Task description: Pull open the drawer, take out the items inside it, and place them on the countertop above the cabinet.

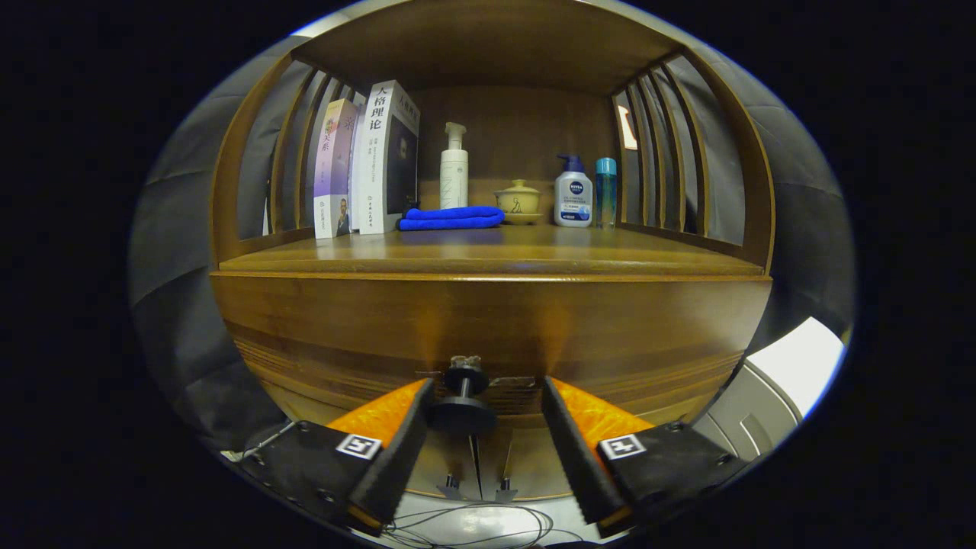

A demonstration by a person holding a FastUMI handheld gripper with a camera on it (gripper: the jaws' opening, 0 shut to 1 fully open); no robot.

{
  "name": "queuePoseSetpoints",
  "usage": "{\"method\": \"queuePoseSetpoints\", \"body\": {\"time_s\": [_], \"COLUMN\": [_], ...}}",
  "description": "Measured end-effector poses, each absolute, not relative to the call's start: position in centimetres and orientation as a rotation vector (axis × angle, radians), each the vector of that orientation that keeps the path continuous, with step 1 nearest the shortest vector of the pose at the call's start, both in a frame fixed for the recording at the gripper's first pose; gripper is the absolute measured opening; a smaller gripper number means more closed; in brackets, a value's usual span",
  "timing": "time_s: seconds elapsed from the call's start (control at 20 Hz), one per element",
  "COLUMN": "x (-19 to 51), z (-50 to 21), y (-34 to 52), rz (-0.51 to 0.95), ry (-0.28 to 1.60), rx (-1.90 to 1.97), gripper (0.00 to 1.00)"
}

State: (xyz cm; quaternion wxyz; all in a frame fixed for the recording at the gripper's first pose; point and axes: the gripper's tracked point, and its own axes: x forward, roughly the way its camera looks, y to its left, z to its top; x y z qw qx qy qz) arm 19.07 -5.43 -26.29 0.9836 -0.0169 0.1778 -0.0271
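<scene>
— What's in front of you?

— A brown wooden cabinet (pixel 488 320) in a booth with dark cloth walls. Its countertop (pixel 488 255) sits under a slatted wooden hutch. Along the back edge, from the left corner: upright books (pixel 366 164), a folded blue cloth (pixel 452 218), a white pump bottle (pixel 454 168) behind the cloth, a small lidded yellow cup (pixel 518 200) on a saucer, a white-and-blue pump bottle (pixel 573 194) and a slim teal-capped bottle (pixel 605 191) near the right corner.

— And the drawer?

— The drawer front (pixel 488 343) is below the countertop's front edge, shut. Its dark knob (pixel 465 396) sticks out between my fingers.

— Are you gripping it?

— No. My gripper (pixel 488 427) is spread wide; the knob lies closer to my left finger (pixel 396 427), and I can't tell if it touches.

— Anything hidden?

— Whatever is in the drawer. The cabinet's lower front is cut off by my fingers. Thin cables (pixel 473 526) lie on a pale floor below, and a white object (pixel 785 374) sits off the cabinet's right side, unclear.
</scene>
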Motion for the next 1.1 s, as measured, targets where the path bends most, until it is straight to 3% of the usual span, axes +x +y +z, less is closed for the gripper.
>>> {"method": "queuePoseSetpoints", "body": {"time_s": [0.2, 0.45, 1.1], "x": [19.1, 19.1, 15.5], "z": [-26.6, -26.8, -26.7], "y": [-4.8, -4.8, -5.1], "rz": [-0.043, -0.017, 0.015], "ry": [0.389, 0.392, 0.394], "rx": [-0.006, 0.058, -0.009], "gripper": [0.48, 0.3, 0.31]}}
